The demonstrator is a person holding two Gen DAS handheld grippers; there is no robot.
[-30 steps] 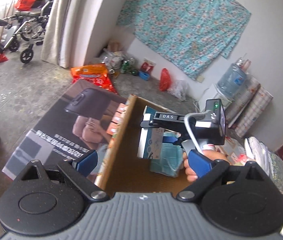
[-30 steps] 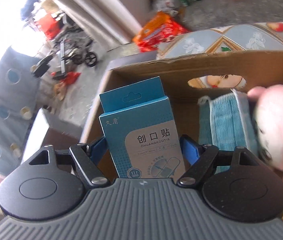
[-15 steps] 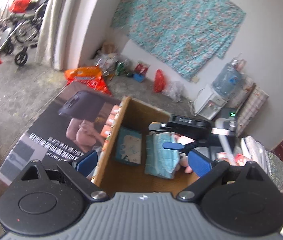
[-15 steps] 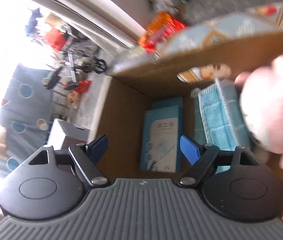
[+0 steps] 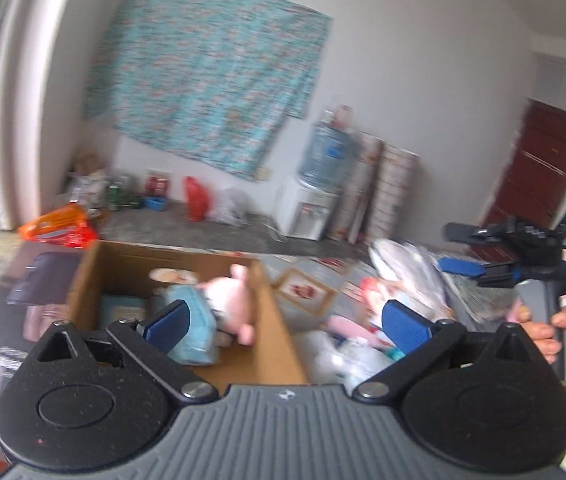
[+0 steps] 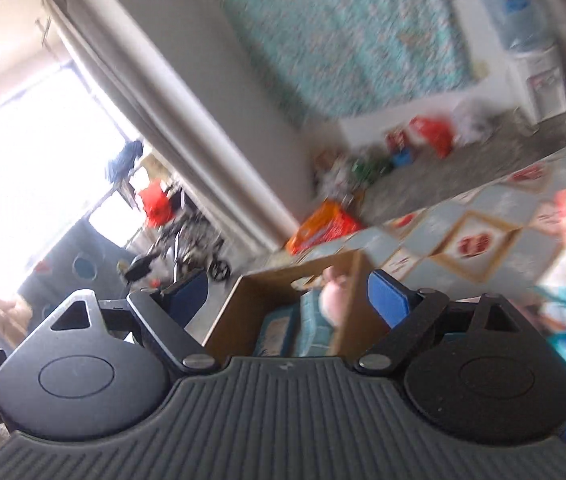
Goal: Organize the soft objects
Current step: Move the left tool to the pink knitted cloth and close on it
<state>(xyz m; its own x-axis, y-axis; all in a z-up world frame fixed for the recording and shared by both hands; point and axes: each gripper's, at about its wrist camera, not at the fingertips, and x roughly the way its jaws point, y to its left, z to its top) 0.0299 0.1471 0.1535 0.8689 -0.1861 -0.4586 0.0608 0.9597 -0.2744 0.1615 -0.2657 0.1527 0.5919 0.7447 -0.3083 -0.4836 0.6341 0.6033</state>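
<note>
A patterned tablecloth (image 5: 303,284) covers the surface, with loose soft items (image 5: 367,320) piled at about 3 o'clock in the left wrist view. On it, toward 9 o'clock, stands an open cardboard box (image 5: 275,320). Inside the box, a folded blue cloth pack (image 5: 199,320) sits in the middle, a pink plush toy (image 5: 231,300) leans against its right side at the box's right wall, and a blue carton (image 5: 123,308) lies at the left. The left gripper (image 5: 283,320) hangs above the box's near right corner, jaws opening with nothing between them. The right gripper (image 5: 463,252), at 3 o'clock and held by a hand (image 5: 563,328), is clear of the box, jaws opening and empty too.
</note>
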